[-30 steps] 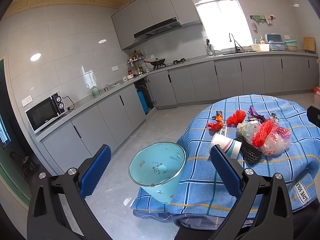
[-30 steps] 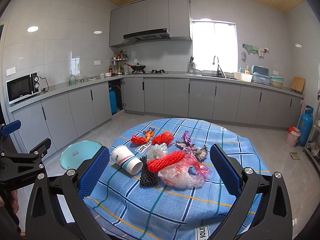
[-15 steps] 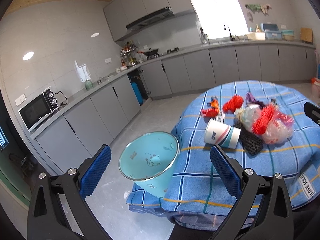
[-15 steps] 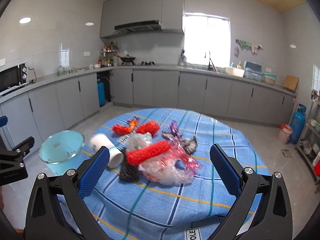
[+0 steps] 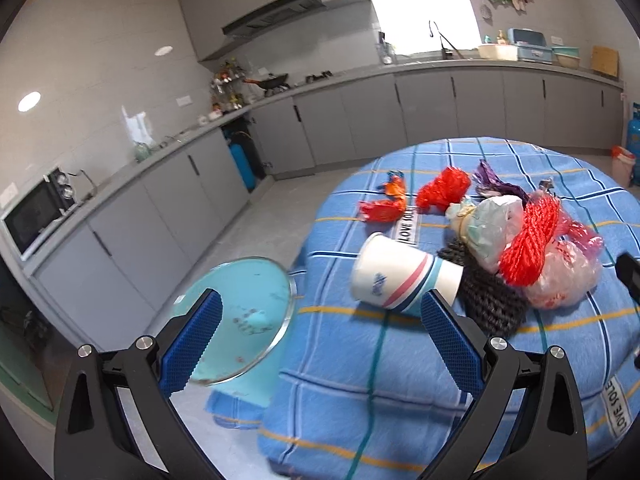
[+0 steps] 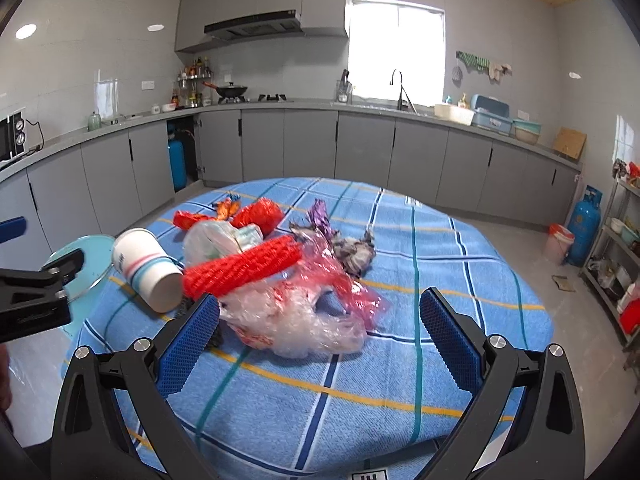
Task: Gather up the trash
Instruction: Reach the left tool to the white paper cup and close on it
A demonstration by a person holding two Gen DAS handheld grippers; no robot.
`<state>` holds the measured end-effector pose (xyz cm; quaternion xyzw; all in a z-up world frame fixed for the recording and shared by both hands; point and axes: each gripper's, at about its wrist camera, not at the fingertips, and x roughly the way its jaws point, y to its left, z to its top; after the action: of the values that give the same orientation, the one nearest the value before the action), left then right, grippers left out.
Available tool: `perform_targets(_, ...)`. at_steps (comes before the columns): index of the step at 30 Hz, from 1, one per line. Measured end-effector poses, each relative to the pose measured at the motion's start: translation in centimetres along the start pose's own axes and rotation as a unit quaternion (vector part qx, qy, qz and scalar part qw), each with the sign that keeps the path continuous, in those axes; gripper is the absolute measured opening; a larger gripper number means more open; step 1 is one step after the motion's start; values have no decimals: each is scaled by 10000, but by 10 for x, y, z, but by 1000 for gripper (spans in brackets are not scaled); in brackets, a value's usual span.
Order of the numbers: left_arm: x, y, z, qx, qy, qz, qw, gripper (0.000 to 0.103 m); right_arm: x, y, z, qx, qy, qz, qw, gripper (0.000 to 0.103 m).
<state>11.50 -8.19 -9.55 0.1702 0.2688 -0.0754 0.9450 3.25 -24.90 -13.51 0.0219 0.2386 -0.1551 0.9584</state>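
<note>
A pile of trash lies on a round table with a blue checked cloth (image 6: 400, 364): a tipped paper cup (image 5: 400, 280) (image 6: 144, 268), a red foam net (image 6: 244, 266), clear and pink plastic bags (image 6: 296, 316), a black net (image 5: 488, 304), red wrappers (image 5: 442, 188) and purple scraps (image 6: 320, 216). A light blue bin (image 5: 240, 312) stands at the table's left edge. My left gripper (image 5: 320, 340) is open, with the bin at its left finger and the cup near its right. My right gripper (image 6: 320, 336) is open and empty, close in front of the plastic bags.
Grey kitchen cabinets and a worktop (image 6: 304, 140) run along the back and left walls. A microwave (image 5: 36, 212) sits on the left counter. A blue gas bottle (image 6: 584, 224) and a small bin (image 6: 558, 242) stand at the right, next to a shelf rack (image 6: 624, 256).
Both grippers have moved forward towards the table. The trash pile and cup look larger and closer. Both grippers stay open.
</note>
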Motion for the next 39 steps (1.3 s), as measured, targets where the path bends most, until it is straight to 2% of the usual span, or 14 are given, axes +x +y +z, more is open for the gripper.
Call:
perform_targets(7, 56, 0, 14, -32, 188, -100, 9998, 97, 18, -1, -11, -76, 173, -62, 9998, 99)
perform_targets(16, 87, 4, 20, -92, 240, -538, 9982, 95, 35, 8, -19, -187, 362, -52, 9992, 99)
perform_targets(19, 89, 8, 19, -130, 288, -720, 9969, 76, 37, 12, -20, -222, 396, -47, 9990, 99)
perform_targets(21, 86, 8, 18, -100, 309, -852, 9958, 69, 40, 15, -22, -263, 445, -37, 9987, 99)
perform_targets(23, 84, 6, 16, -36, 305, -931, 9952, 49, 41, 16, -23, -279, 491, -32, 9984, 99)
perform_targets(24, 82, 4, 14, -28, 312, -962, 9949, 45, 41, 16, -23, -276, 502, -33, 9984, 99)
perform_targets(25, 82, 4, 13, -24, 318, -987, 9946, 32, 42, 15, -23, -261, 506, -35, 9984, 99)
perform_targets(26, 81, 3, 13, -8, 343, -1042, 9940, 12, 41, 14, -23, -248, 504, -35, 9984, 99)
perform_targets(28, 79, 2, 13, -7, 354, -1037, 9940, 2, 39, 12, -22, -232, 465, -45, 9986, 99)
perform_targets(37, 60, 13, 16, -114, 103, -930, 9955, 1, 36, 10, -21, -235, 420, -36, 9988, 98)
perform_targets(38, 56, 16, 18, -225, 43, -873, 9959, 6, 36, 10, -22, -238, 422, -31, 9988, 98)
perform_targets(39, 54, 17, 19, -278, 19, -836, 9961, 16, 36, 10, -22, -238, 426, -25, 9988, 99)
